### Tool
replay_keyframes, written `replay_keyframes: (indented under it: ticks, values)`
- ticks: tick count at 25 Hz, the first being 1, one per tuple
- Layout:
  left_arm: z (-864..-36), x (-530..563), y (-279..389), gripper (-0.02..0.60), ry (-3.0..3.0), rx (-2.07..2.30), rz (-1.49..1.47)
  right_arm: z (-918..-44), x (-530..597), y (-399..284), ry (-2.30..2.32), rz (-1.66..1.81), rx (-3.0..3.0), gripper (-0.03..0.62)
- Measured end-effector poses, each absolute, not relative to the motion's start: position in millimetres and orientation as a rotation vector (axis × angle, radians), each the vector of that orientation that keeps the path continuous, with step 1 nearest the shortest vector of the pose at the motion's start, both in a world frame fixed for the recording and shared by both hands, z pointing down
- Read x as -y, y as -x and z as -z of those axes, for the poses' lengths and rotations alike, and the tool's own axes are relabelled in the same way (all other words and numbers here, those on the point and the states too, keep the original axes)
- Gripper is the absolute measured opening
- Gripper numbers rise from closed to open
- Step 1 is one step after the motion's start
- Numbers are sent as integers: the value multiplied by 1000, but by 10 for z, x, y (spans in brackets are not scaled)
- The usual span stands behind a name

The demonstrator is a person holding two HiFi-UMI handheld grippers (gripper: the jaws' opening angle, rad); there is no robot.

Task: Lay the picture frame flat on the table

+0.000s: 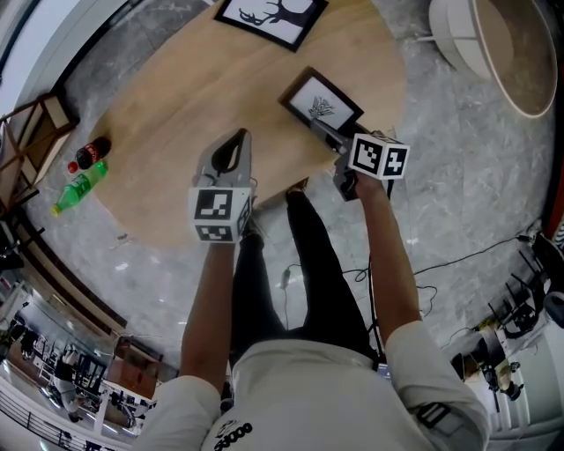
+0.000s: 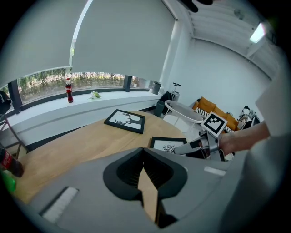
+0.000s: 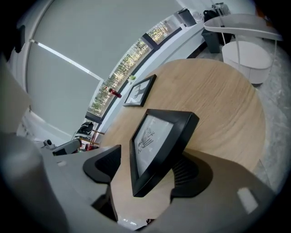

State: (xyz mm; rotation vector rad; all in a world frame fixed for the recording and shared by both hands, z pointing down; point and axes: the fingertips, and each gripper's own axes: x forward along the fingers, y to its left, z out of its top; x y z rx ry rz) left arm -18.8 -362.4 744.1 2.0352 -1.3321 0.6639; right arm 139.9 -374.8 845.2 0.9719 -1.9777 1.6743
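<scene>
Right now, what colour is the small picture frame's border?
Black; the frame shows best in right gripper view.

Wooden table [image 1: 203, 97], deer-print frame [image 1: 269, 18] lying flat, small picture frame [image 1: 322, 106]

Bright, even daylight enters through the window band [image 2: 45, 84], and a ceiling light strip [image 2: 257, 32] adds to it. Shadows on the table [image 1: 176, 132] are faint. Both gripper views bend strongly and darken at their round edges, and the left gripper [image 2: 144, 154] blurs close to the lens.
</scene>
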Motion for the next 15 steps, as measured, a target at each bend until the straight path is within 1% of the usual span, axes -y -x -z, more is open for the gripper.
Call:
replay_keyframes:
  ticks: [15]
  values:
    - [-7533, 3475, 113, 9, -2047, 1310, -683, -8594, 3489, -1735, -1012, -1694, 1900, 333]
